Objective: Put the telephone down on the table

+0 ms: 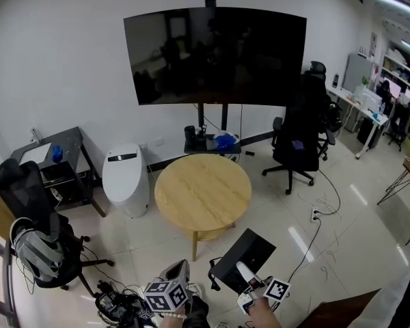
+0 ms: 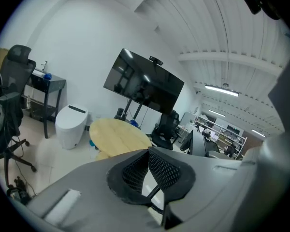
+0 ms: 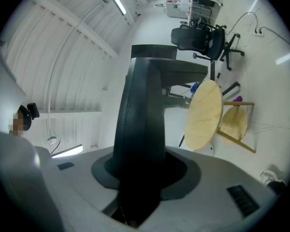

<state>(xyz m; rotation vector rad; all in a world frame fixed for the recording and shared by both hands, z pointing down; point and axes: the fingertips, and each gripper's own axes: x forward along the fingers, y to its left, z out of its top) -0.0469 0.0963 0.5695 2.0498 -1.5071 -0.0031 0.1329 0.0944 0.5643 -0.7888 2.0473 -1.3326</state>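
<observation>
Telephone: black, flat slab, held in the air over the floor just near of the table, not touching it. Long axis runs out along the jaws, free end pointing far, toward the table.
Right hand-held gripper: clamped on the telephone's near end.
Left hand-held gripper: just left of the right one, jaws together, nothing between them.
Table: round, light wood, bare top.

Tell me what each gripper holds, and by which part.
The right gripper holds the black telephone by its near edge; the left gripper is shut and empty.
</observation>
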